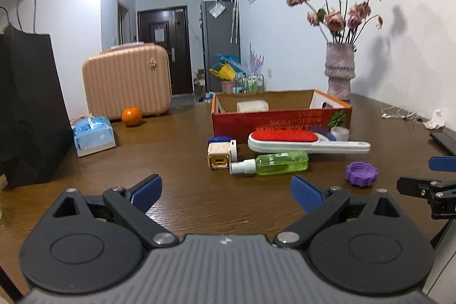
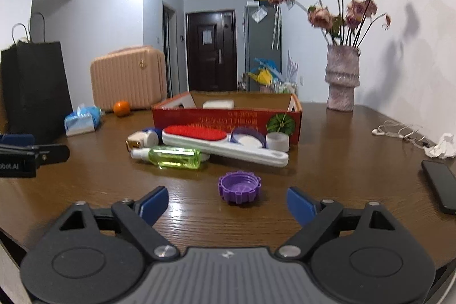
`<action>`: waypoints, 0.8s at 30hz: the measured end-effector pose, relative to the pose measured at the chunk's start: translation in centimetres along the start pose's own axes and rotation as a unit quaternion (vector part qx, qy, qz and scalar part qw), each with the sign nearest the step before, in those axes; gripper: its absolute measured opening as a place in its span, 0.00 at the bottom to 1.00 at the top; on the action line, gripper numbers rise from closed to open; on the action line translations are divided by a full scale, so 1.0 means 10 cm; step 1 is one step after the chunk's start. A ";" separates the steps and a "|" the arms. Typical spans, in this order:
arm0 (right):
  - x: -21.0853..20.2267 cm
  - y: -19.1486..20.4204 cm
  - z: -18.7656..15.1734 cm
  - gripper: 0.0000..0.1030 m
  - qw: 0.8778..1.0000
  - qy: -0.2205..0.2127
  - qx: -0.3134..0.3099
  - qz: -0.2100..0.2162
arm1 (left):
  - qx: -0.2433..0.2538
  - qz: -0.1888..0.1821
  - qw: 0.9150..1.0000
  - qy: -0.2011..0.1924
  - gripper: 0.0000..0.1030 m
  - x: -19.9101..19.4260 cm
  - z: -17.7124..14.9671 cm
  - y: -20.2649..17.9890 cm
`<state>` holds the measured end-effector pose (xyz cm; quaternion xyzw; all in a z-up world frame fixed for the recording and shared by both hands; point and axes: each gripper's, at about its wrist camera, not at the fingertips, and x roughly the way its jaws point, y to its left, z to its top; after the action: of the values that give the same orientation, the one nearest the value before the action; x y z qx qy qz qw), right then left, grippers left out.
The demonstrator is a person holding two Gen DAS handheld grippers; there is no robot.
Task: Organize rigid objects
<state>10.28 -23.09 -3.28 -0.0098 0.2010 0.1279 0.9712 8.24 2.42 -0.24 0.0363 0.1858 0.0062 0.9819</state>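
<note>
A red cardboard box (image 1: 280,121) (image 2: 228,120) stands open on the wooden table with a white item inside. In front of it lie a white lint brush with a red pad (image 1: 307,141) (image 2: 222,144), a green spray bottle (image 1: 270,163) (image 2: 171,157), a cream cube-shaped charger (image 1: 219,155), a blue-capped white item (image 2: 148,136), a small white cup (image 2: 277,141) and a purple ribbed cap (image 1: 361,173) (image 2: 240,187). My left gripper (image 1: 226,194) is open and empty, short of the bottle. My right gripper (image 2: 226,204) is open and empty, just short of the purple cap.
A vase of dried flowers (image 1: 340,70) (image 2: 342,76) stands at the back right. A black phone (image 2: 440,185), earphones (image 2: 399,131), a tissue pack (image 1: 94,134), an orange (image 1: 131,116), a pink case (image 1: 128,77) and a black bag (image 1: 28,104) ring the table.
</note>
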 end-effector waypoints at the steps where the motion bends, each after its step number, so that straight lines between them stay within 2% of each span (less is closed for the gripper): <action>1: 0.07 -0.01 0.01 0.85 1.000 0.005 0.000 -0.002 | 0.000 0.000 1.000 0.006 0.94 0.08 0.01 0.01; 6: 0.40 -0.05 0.09 0.85 1.000 0.025 0.002 -0.003 | -0.008 0.005 0.999 0.035 0.86 0.49 0.07 0.08; 8: 0.53 -0.05 0.12 0.84 0.999 0.033 -0.003 -0.002 | -0.006 0.004 0.999 0.042 0.78 0.68 0.11 0.09; 10: 0.66 -0.04 0.14 0.82 0.999 0.046 -0.010 -0.003 | 0.002 0.007 0.999 0.045 0.62 0.89 0.17 0.09; 12: 0.79 -0.05 0.15 0.80 0.998 0.061 -0.019 -0.007 | 0.016 0.008 0.999 0.050 0.60 1.12 0.24 0.07; 14: 0.89 -0.07 0.16 0.78 0.997 0.076 -0.020 -0.013 | 0.032 -0.008 0.998 0.050 0.57 1.36 0.33 0.04; 17: 1.02 -0.11 0.18 0.75 0.996 0.090 -0.024 -0.012 | 0.051 -0.019 0.996 0.068 0.47 1.74 0.42 -0.04; 18: 1.05 -0.12 0.19 0.73 0.995 0.094 -0.025 -0.012 | 0.054 -0.030 0.995 0.076 0.39 1.86 0.44 -0.05; 20: 1.12 -0.14 0.20 0.68 0.994 0.103 -0.027 -0.008 | 0.066 -0.030 0.993 0.094 0.36 2.06 0.45 -0.11; 23: 1.21 -0.18 0.20 0.54 0.993 0.113 -0.028 0.001 | 0.091 -0.027 0.991 0.097 0.25 2.24 0.43 -0.22; 24: 1.22 -0.19 0.20 0.52 0.993 0.114 -0.022 0.008 | 0.103 -0.022 0.990 0.092 0.09 2.26 0.42 -0.26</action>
<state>22.40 -21.84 -6.30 -0.0443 0.3071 0.1378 0.9406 30.83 0.15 -4.73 0.1327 0.2753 -0.0313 0.9516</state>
